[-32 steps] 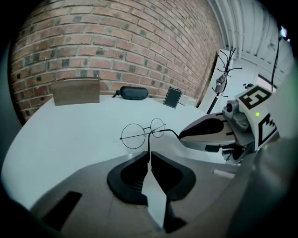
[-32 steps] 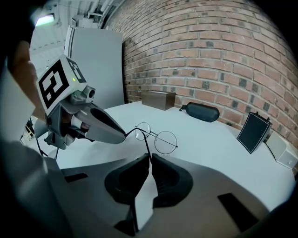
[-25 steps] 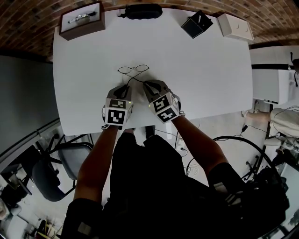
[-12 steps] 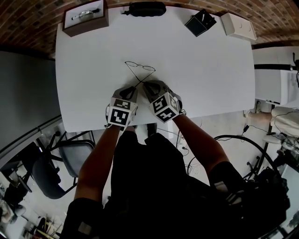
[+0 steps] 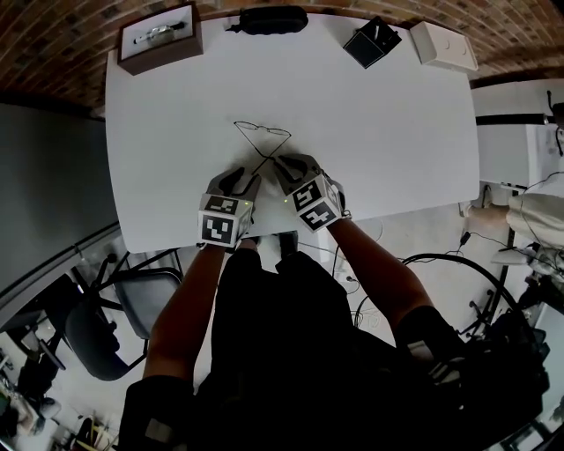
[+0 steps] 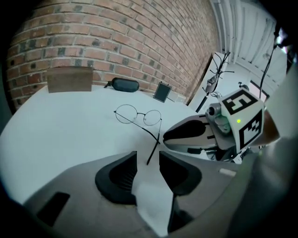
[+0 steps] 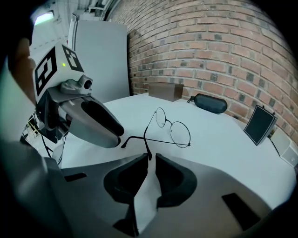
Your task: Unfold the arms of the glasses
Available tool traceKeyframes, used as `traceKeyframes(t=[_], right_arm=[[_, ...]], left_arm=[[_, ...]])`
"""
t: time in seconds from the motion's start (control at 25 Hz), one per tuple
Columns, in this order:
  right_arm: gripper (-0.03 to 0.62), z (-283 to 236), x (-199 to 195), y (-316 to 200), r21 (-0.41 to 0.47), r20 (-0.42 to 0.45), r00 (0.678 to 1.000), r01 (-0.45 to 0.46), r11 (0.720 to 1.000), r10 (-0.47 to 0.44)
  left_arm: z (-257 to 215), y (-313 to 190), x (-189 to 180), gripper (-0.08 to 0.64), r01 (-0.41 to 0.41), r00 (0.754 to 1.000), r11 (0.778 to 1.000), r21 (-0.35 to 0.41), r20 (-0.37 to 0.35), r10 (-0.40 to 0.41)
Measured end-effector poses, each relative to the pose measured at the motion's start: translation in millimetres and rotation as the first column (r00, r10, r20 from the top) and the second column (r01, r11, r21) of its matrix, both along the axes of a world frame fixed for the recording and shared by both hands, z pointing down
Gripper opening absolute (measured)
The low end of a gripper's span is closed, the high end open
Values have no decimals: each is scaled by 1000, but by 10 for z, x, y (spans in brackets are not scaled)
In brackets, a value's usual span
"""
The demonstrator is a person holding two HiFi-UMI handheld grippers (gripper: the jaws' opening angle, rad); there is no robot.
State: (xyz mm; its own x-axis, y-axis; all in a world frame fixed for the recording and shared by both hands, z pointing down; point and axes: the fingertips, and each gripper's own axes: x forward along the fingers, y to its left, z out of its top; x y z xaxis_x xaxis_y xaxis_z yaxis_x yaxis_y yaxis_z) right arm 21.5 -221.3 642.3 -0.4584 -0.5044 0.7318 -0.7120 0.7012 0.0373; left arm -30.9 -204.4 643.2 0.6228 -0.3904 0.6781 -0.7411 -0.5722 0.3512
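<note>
left claw (image 6: 148, 157): my jaws have just been opening, one arm tip lies loose in the gap | right claw (image 7: 149, 159): pinched on the other arm tip | glasses (image 5: 262, 134): on table (image 5: 379, 132), just ahead of both claws, arms crossed, lenses away from me

Glasses (image 5: 263, 130) lie on table (image 5: 397, 132), case (image 5: 269, 19) behind
</note>
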Motion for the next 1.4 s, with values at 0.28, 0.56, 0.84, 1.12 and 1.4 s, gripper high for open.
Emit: traceKeyframes(t=[0.28,0.56,0.84,1.12,1.4], right_arm=[[14,-235,101,-118,-74,113,949,-288,955,295],[134,-297,164,-337,-159,186,844,-479,864,502],[147,-162,236,-412,-206,188,796,-541,816,575],[147,-154,262,-425,-181,181,837,-488,854,517],[147,-152,416,-438,-135,147,875,-444,886,461]], left_arm=[[-176,-497,-69,144,158,986,987,9,-53,-157],[-238,-851,55,144,224,973,975,1,-60,-224],[-77,-835,138,144,185,981,982,-42,-44,-187],[-78,-780,30,144,155,988,987,-28,-7,-155],[-95,-693,-141,144,154,987,988,-4,42,-153]])
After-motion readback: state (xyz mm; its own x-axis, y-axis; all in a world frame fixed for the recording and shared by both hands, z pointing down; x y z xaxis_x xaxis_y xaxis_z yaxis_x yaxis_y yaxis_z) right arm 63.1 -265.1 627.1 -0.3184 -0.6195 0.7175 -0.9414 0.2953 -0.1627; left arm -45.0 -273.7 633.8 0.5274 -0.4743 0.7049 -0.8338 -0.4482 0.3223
